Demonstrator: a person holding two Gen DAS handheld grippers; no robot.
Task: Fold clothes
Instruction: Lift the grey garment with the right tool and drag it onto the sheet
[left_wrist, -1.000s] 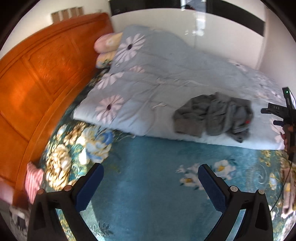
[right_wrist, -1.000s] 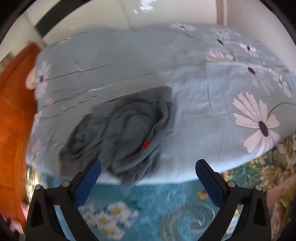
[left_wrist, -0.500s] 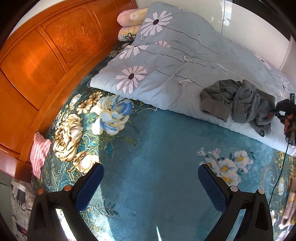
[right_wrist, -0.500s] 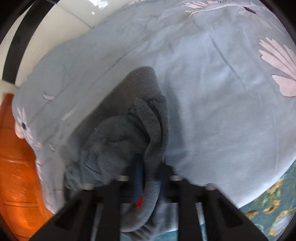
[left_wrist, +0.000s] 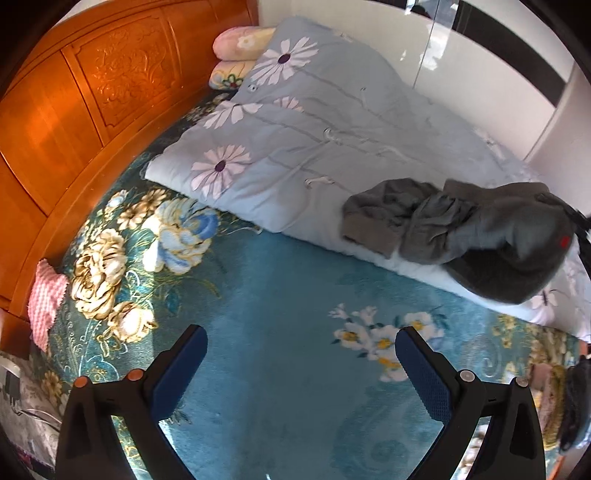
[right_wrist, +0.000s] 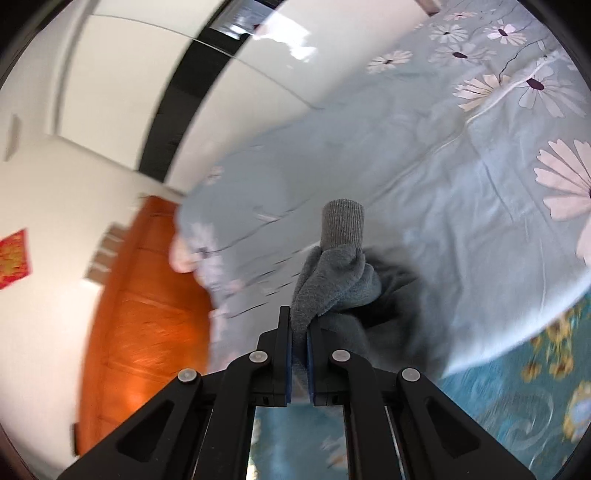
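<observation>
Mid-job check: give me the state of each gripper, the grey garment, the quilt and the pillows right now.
right gripper: shut on the grey garment, pinching a bunched fold.
left gripper: open, holding nothing, above the teal floral bedspread.
grey garment: crumpled, unfolded, one end lifted off the light blue quilt.
light blue quilt: folded, lying along the bed.
pillows: stacked against the wooden headboard.

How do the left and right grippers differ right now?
The left gripper is wide open and holds nothing; the right gripper is shut on the grey garment. The left gripper hangs over the bare teal bedspread, apart from the clothing, while the right gripper has a bunched sleeve with its ribbed cuff sticking up past its fingertips. Both have black frames with blue pads.
</observation>
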